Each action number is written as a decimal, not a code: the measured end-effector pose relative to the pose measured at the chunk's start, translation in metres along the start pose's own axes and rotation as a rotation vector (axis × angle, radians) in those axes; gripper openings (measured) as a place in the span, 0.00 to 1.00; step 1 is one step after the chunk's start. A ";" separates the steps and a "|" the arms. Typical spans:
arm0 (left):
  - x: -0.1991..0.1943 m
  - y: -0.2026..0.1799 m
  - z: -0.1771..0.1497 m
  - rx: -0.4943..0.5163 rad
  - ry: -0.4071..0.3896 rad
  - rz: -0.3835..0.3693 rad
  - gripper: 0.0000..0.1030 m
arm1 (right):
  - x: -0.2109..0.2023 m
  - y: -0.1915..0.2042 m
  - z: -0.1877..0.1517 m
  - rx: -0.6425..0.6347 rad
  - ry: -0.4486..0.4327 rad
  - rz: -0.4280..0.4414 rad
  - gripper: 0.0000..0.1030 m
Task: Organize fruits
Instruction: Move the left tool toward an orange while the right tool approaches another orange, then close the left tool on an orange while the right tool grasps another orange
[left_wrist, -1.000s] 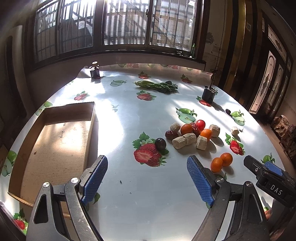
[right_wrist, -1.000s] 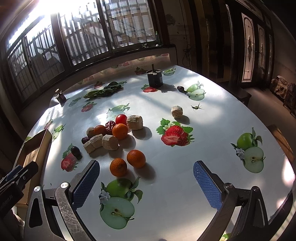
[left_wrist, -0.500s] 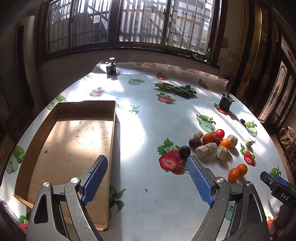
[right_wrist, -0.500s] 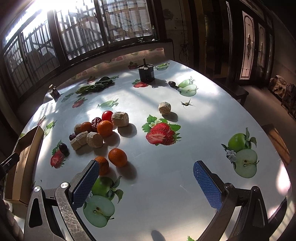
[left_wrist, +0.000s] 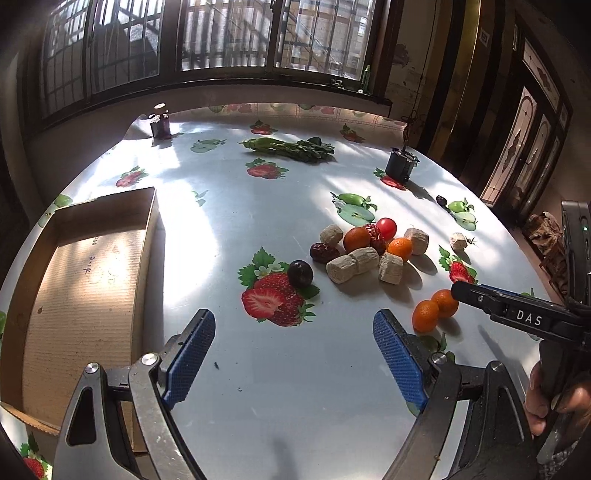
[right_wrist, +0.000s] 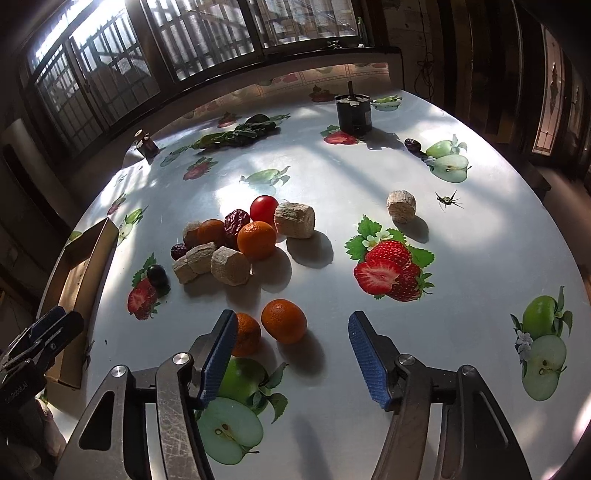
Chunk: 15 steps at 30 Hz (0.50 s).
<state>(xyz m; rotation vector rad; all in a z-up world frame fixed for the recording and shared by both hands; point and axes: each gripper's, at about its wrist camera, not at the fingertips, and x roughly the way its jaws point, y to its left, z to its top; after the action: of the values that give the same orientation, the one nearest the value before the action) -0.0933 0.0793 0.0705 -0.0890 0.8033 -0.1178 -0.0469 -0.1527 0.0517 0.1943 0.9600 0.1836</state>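
A pile of fruit and beige cork-like blocks (left_wrist: 364, 258) lies mid-table: oranges, a red cherry tomato (left_wrist: 386, 228), dried dates and a dark plum (left_wrist: 300, 273). Two small oranges (right_wrist: 283, 320) sit apart, nearer me. My right gripper (right_wrist: 291, 334) is open just above the table, its fingers on either side of the right orange; the left orange (right_wrist: 246, 334) is partly hidden behind the left finger (right_wrist: 221, 350). My left gripper (left_wrist: 293, 338) is open and empty, low over bare table in front of the plum. An empty cardboard box (left_wrist: 85, 266) lies at the left.
A black cylindrical pot (right_wrist: 354, 112) stands at the far side, with leafy greens (left_wrist: 291, 147) and a small dark bottle (left_wrist: 159, 123) near the back edge. A lone beige block (right_wrist: 401, 205) and a spider-like thing (right_wrist: 447, 199) lie to the right. The tablecloth has printed fruit.
The right gripper has moved forward and down onto the two near oranges and narrowed its opening. The left gripper swung left toward the box, then back right toward the fruit pile.
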 end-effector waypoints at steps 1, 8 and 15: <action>0.001 -0.006 -0.001 0.016 0.005 -0.016 0.85 | 0.004 0.000 0.002 0.001 0.005 0.000 0.63; 0.012 -0.039 -0.006 0.101 0.053 -0.107 0.73 | 0.034 -0.007 0.002 0.047 0.078 0.045 0.45; 0.038 -0.075 -0.003 0.158 0.124 -0.174 0.73 | 0.025 -0.026 -0.003 0.116 0.075 0.131 0.31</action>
<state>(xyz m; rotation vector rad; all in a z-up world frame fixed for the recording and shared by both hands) -0.0746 -0.0003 0.0507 -0.0018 0.9068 -0.3541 -0.0334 -0.1715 0.0239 0.3601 1.0338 0.2573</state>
